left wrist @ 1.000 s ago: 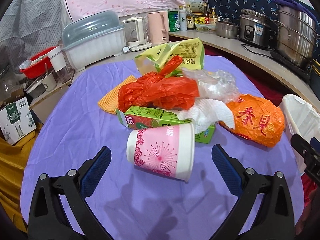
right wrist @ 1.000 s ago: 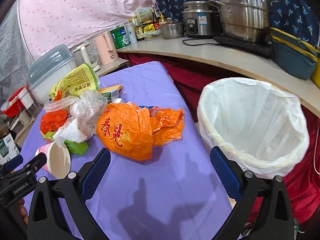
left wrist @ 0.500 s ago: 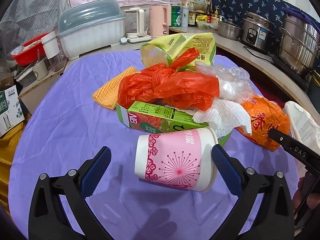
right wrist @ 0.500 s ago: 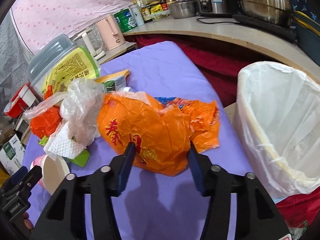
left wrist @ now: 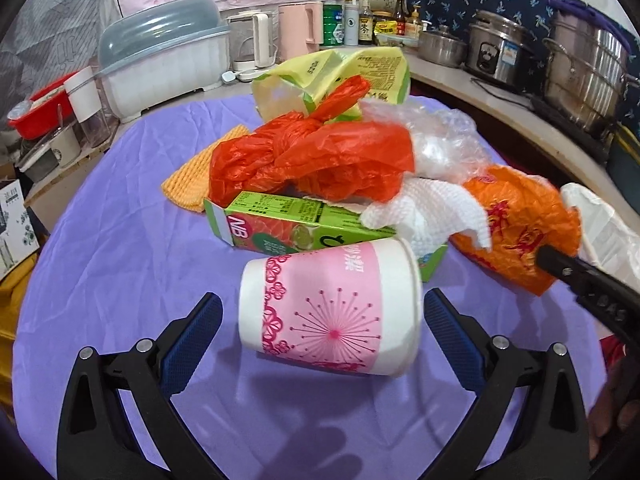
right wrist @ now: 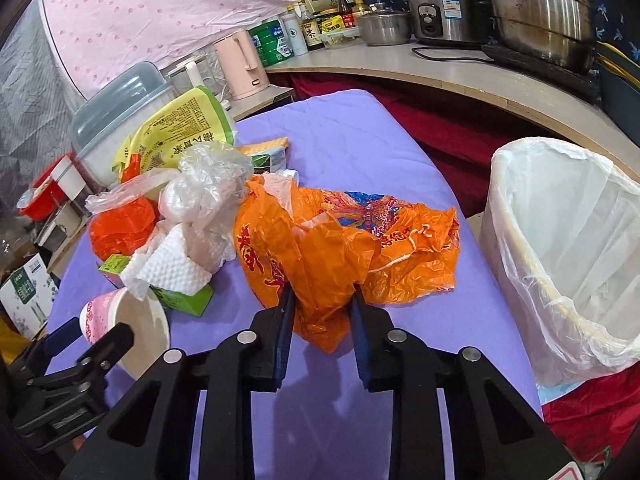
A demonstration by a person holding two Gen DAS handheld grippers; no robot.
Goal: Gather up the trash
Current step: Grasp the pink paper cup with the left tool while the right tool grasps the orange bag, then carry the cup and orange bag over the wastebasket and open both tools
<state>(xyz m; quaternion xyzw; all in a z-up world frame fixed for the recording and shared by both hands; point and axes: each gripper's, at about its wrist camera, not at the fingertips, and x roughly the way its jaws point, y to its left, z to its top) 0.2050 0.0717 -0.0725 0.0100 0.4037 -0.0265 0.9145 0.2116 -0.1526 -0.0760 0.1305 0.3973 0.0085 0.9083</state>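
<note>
A pile of trash lies on the purple table point(left wrist: 104, 264). My left gripper point(left wrist: 320, 320) is open, with a pink and white paper cup point(left wrist: 328, 308) lying on its side between the fingers. Behind the cup are a green juice carton point(left wrist: 280, 228), a white paper towel point(left wrist: 436, 216), a red plastic bag point(left wrist: 316, 160) and a yellow-green bag point(left wrist: 352, 72). My right gripper point(right wrist: 322, 316) is shut on the orange plastic bag point(right wrist: 320, 248), pinching its near end. A bin with a white liner point(right wrist: 568, 248) stands right of the table.
A clear plastic bag point(right wrist: 204, 184) and an orange cloth point(left wrist: 192, 176) are in the pile. A lidded white dish container point(left wrist: 164, 64), kettles, bottles and steel pots point(right wrist: 540, 8) stand on the counter behind. A red cloth hangs beside the bin.
My right gripper has closed in on the orange bag and pinched it. My left gripper has moved forward so that the paper cup sits between its open fingers.
</note>
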